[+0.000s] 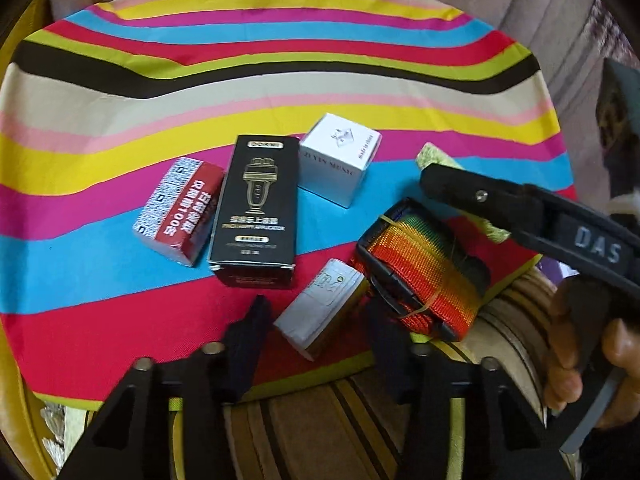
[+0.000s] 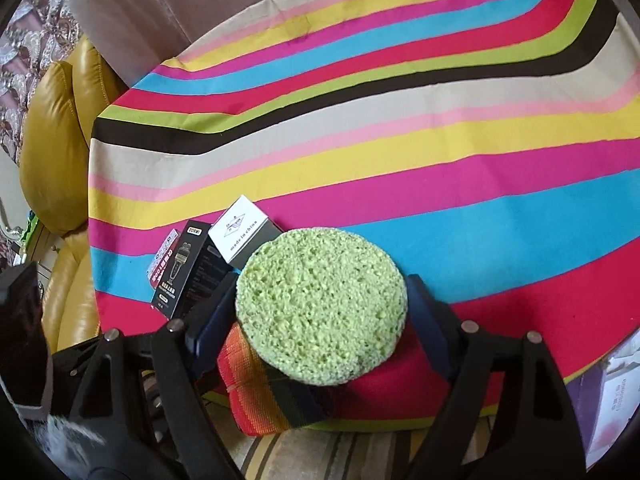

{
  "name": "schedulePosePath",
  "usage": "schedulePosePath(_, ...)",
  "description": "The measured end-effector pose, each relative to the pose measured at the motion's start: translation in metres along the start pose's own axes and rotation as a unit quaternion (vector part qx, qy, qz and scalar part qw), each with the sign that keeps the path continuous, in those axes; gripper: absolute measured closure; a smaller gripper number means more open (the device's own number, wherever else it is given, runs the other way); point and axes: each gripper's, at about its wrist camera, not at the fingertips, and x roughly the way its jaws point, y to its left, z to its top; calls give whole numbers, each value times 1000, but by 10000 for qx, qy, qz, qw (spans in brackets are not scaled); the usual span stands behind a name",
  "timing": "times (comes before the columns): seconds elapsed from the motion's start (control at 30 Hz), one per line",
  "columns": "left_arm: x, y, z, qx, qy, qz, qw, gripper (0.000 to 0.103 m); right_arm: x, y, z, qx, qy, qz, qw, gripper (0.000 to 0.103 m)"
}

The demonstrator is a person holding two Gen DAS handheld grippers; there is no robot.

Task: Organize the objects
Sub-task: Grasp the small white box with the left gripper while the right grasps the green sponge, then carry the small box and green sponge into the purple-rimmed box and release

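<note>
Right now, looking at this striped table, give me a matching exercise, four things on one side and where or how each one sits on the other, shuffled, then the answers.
Things:
1. green sponge
2. black box
3. white cube box
4. rainbow strap roll

Places:
A. lying flat between the red-and-white packet and the white cube box
B. at the table's near edge, bound with a rubber band
C. between the right gripper's fingers
D. farthest back of the group, beside the black box's top end

Pairs: 1-C, 2-A, 3-D, 4-B
</note>
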Motion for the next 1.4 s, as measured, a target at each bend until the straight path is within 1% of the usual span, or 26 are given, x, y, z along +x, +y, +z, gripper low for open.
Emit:
schedulePosePath(0.1, 0, -1, -2, 17, 1, -25, 10000, 69, -4, -2, -2, -14, -26, -4, 10000, 20)
schedulePosePath(0.13, -2, 0, -3, 4, -18, -75, 10000, 75, -5, -3, -3, -8, -30, -8, 10000, 20)
schedulePosePath(0.27, -12, 1, -11, -106, -157, -50, 9998, 75, -10, -7, -6, 37, -84, -33, 10000, 20)
schedulePosePath(0.4, -30, -2, -23, -269, -356, -167, 9989, 75, -22, -17, -11, 128, -181, -45, 9997, 20)
schedulePosePath(0.6, -54, -23, -34, -348, -668, -303, 9967, 75, -39, -30, -17, 232, -293, -44, 9993, 20)
schedulePosePath(0.77, -55, -49, -32, -141, -708, -481, 9962, 75, -57, -49, -26, 473, -381, -23, 9982, 20)
schedulePosePath(0.93, -51, -80, -27, 77, -664, -784, 9947, 75, -76, -73, -28, 843, -491, 17, 9952, 20)
schedulePosePath(0.97, -49, -87, -26, 122, -643, -872, 9940, 75, -81, -76, -28, 862, -533, -22, 9948, 20)
schedulePosePath(1.03, -46, -98, -24, 234, -621, -923, 9935, 75, -95, -86, -30, 922, -641, -101, 9936, 20)
schedulePosePath(1.17, -43, -116, -20, 378, -583, -1100, 9915, 75, -114, -111, -36, 1099, -709, -278, 9910, 20)
schedulePosePath(1.4, -37, -154, -16, 745, -488, -1390, 9863, 75, -157, -167, -63, 1440, -777, -775, 9835, 20)
